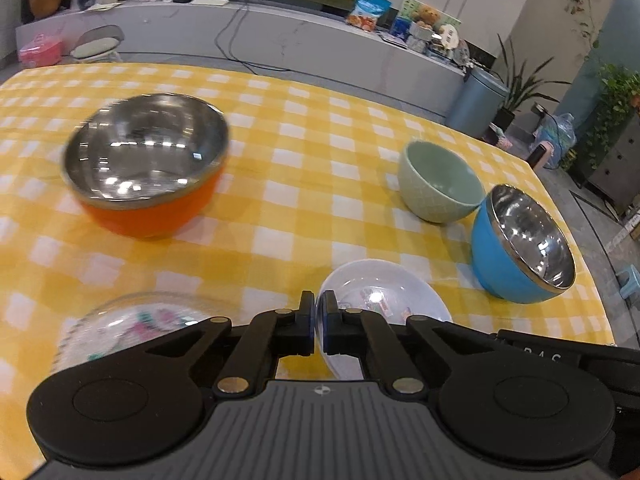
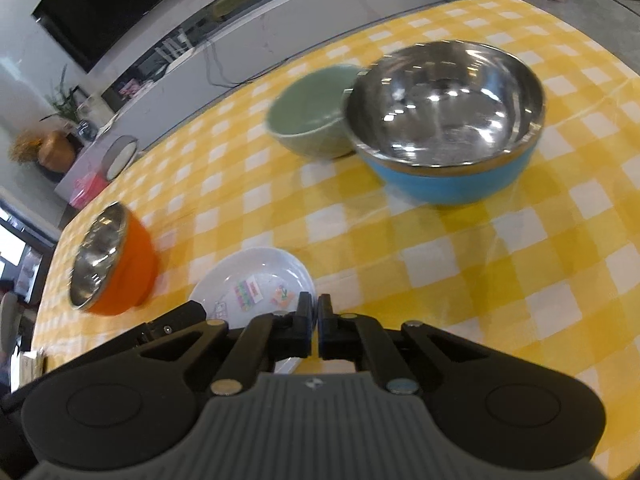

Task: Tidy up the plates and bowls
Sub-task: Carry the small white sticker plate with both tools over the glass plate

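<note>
Between the left gripper's (image 1: pixel 317 322) pads: the rim of a white plate (image 1: pixel 384 292), pinched at its near edge; jaws closed narrow on it.
Between the right gripper's (image 2: pixel 316 326) pads: the rim of what looks like the same white plate (image 2: pixel 256 280), also pinched; jaws nearly together.
Plate's pose: round, so no long axis; face up, its near edge at the pads in both wrist views, printed side showing.
Beside the left gripper: a clear patterned dish (image 1: pixel 136 324), blurred, low at the left.
Further out: orange bowl (image 1: pixel 146 164) upright and alone on the left; green bowl (image 1: pixel 438 182) and blue bowl (image 1: pixel 520 244) touching on the right, all mouths up.
Surface: yellow checked tablecloth (image 1: pixel 304 152).
Done so far: as far as I can judge, nothing is stacked.
Left to do: by my reading, nearly everything, plates gathered together and bowls nested.
</note>
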A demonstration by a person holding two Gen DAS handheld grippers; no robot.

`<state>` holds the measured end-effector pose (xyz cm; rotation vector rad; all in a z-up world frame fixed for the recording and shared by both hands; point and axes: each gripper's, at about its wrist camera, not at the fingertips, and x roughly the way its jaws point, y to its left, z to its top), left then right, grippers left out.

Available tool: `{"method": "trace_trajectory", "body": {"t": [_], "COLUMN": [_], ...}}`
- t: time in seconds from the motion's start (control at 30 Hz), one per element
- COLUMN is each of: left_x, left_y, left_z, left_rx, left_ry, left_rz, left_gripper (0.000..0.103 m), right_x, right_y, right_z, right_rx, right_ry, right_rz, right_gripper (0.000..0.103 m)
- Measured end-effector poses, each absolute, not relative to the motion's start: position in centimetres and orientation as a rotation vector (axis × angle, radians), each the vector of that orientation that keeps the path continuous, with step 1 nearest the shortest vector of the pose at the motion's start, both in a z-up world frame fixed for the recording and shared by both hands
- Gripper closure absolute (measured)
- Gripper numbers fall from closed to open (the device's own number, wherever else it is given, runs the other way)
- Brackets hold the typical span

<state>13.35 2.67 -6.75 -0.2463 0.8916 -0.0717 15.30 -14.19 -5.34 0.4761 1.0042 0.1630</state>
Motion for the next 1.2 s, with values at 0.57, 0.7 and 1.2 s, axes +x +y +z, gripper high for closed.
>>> {"method": "trace_trajectory", "body": {"t": [0.57,0.7,1.2], "left_x": [7.2,6.2,6.0], "left_y": [9.3,10.6,12.0], "left_z": [-4.2,-4.5,-7.3], "left_rx": [-0.249,-0.252,-0.265], "left_ry": [0.920,0.925,0.932], "left_rz": [0.046,0.057,0.090], "left_gripper": [0.100,0.100,0.099], "right_x": [11.8,11.2,11.0], "right_y": [-8.2,-6.8,-4.5], "right_z": [-3.5,-3.7,-5.7], "right_rx": [0.460,0.433,0.335], "right_ry": [1.043,1.051,1.021], "right_rz": [0.445,0.493,0.526], "right_gripper": [0.103,0.102,0.102]}}
